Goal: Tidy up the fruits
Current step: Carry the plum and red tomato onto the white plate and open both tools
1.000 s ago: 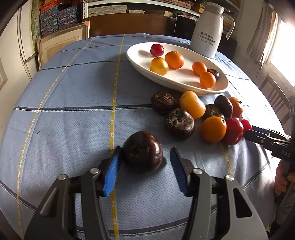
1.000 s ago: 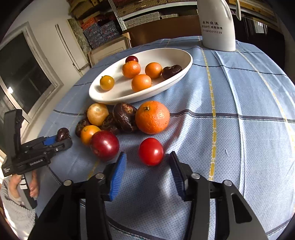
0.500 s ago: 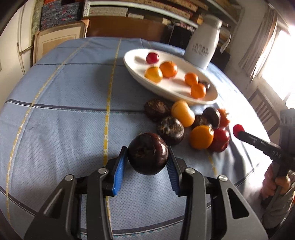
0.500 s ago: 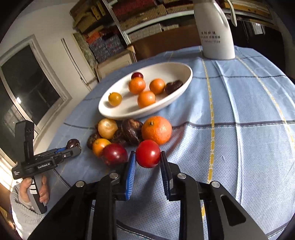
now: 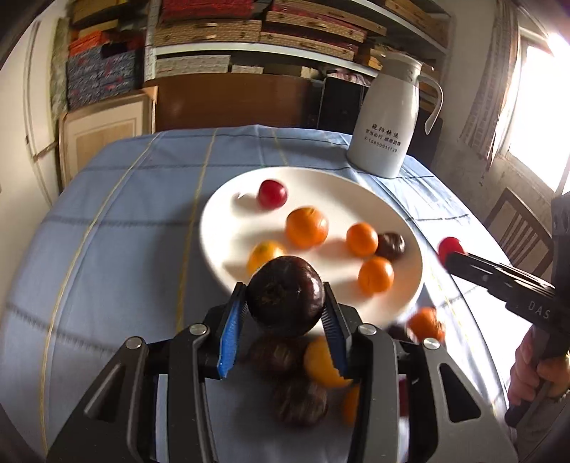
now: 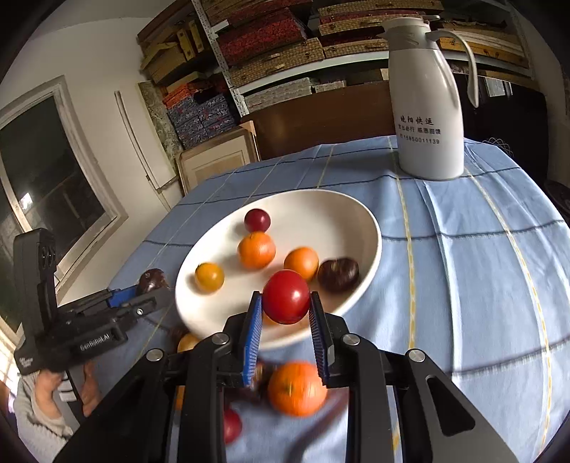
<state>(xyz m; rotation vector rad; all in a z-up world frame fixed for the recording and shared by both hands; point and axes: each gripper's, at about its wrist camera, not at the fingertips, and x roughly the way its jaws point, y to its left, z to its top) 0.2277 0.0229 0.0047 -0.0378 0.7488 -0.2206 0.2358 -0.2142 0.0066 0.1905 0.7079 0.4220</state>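
Blue tablecloth [image 5: 117, 228]; one white bowl [image 5: 228, 213]; six fruits inside.

Shelves [image 5: 292, 32] of stacked boxes lined the back wall above a wooden cabinet [image 5: 228, 99]. Daylight came through a curtained window [image 5: 534, 103] beside a wooden chair [image 5: 516, 228]. Another window [image 6: 39, 178] looked dark.

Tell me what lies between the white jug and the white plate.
Nothing: in both wrist views only bare blue tablecloth separates the white jug from the white plate.
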